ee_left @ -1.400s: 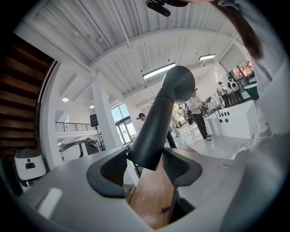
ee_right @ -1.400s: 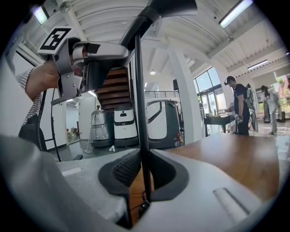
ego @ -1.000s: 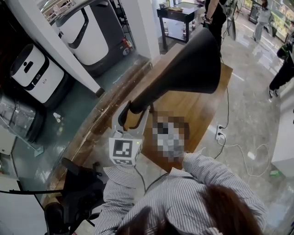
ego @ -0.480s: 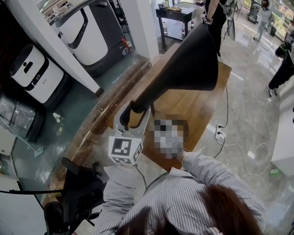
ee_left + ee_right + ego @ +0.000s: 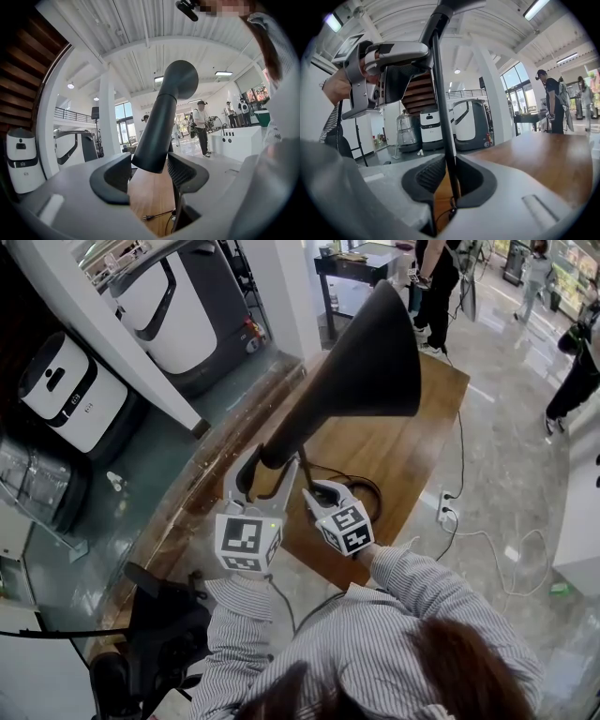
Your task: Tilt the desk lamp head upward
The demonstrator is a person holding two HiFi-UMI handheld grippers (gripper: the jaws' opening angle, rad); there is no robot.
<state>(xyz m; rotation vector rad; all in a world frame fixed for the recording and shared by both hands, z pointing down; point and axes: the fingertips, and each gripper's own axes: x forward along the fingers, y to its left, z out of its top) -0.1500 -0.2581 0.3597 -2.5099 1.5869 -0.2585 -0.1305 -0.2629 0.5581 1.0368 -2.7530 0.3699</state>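
Note:
The desk lamp head (image 5: 361, 371) is a large black cone over the wooden table (image 5: 412, 451), with its wide mouth pointing up and away. My left gripper (image 5: 270, 467) is shut on the cone's narrow rear end. In the left gripper view the lamp head (image 5: 161, 117) rises steeply between the left gripper (image 5: 149, 165) pads, which touch it on both sides. My right gripper (image 5: 309, 491) sits just to the right and lower, shut on the thin black lamp stem (image 5: 302, 470). In the right gripper view the stem (image 5: 440, 93) runs up through the right gripper (image 5: 446, 163).
White-and-black machines (image 5: 66, 390) (image 5: 178, 306) stand on the floor at left. A black side table (image 5: 361, 268) and people (image 5: 436, 277) (image 5: 577, 381) are at the back. A power strip with cable (image 5: 448, 512) lies right of the table. A black chair base (image 5: 159, 615) is near me.
The lamp head has swung upward, its wide mouth rising and turning away. The left gripper has dropped slightly with the narrow end. The right gripper stays at the stem.

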